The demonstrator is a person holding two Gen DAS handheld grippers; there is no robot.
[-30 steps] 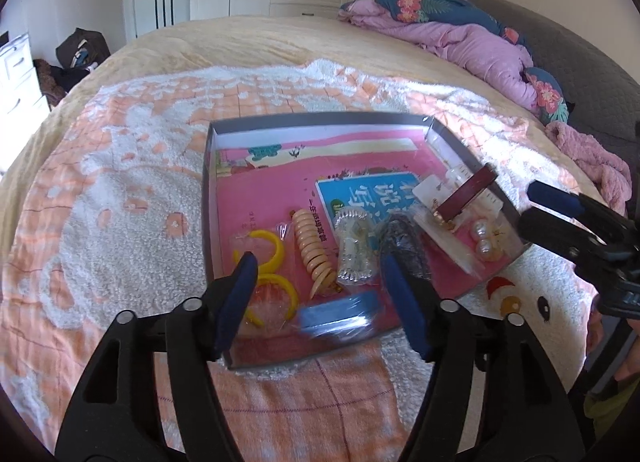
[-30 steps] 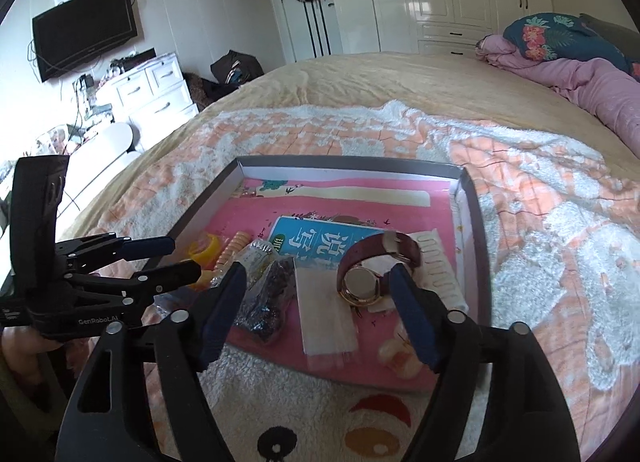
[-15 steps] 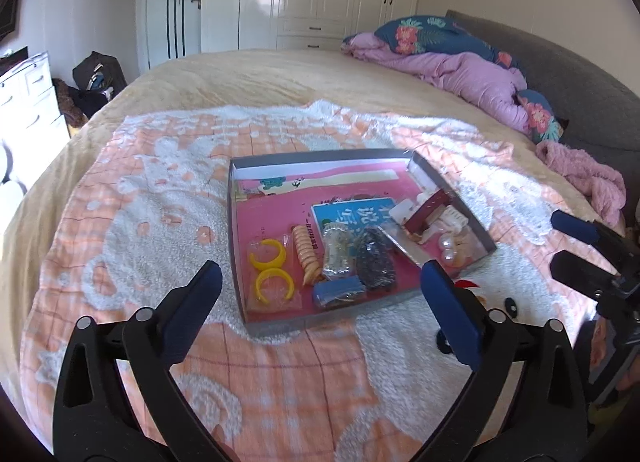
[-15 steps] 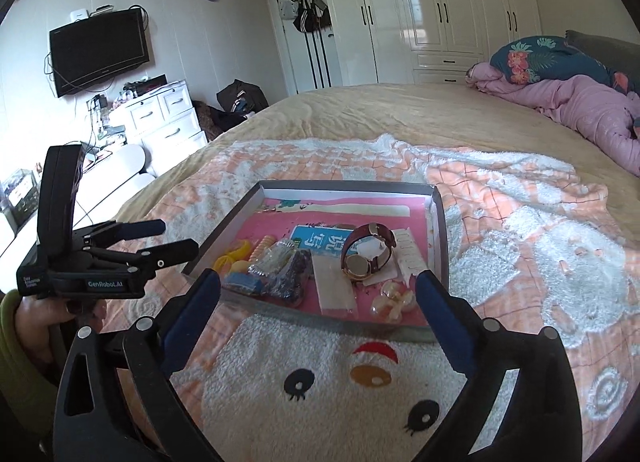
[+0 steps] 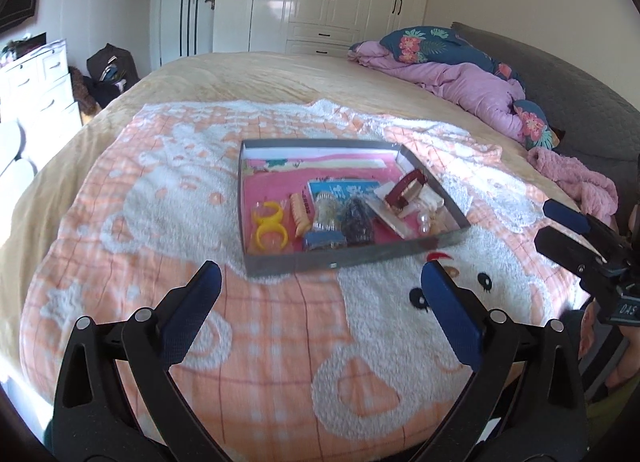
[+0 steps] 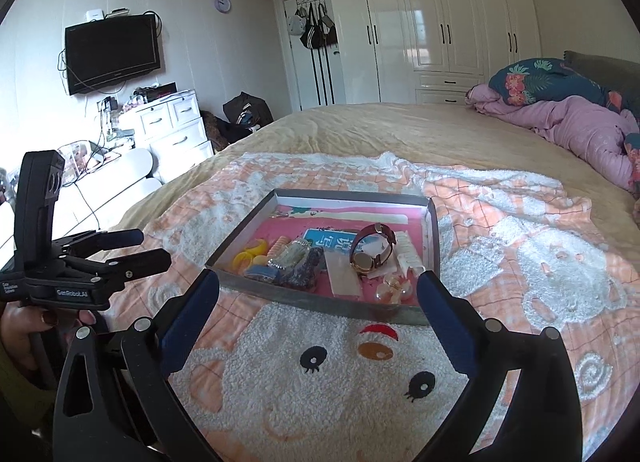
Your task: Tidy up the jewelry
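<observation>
A shallow grey box (image 5: 348, 258) (image 6: 320, 304) with a pink floor lies on the orange-and-white blanket. Inside it are two yellow rings (image 5: 270, 223) (image 6: 250, 256), a peach spiral band (image 5: 300, 213), bagged beads, a blue item (image 5: 324, 240) and a maroon-strapped watch (image 5: 408, 191) (image 6: 372, 252). My left gripper (image 5: 318, 282) hangs open over the blanket, short of the box's near wall, with nothing between its fingers. My right gripper (image 6: 318, 288) is open and bare too, just before the box. Each gripper shows at the side of the other's view.
The blanket (image 6: 340, 382) with its cartoon face covers the near part of a large bed. A pink duvet and floral pillows (image 5: 460, 73) are piled at the far right. White wardrobes (image 6: 432, 21), a drawer unit (image 6: 168, 129) and a wall TV (image 6: 112, 53) stand beyond.
Both grippers have opened wide and pulled back and up from the box, which now looks smaller and farther away. The items inside the box lie as before.
</observation>
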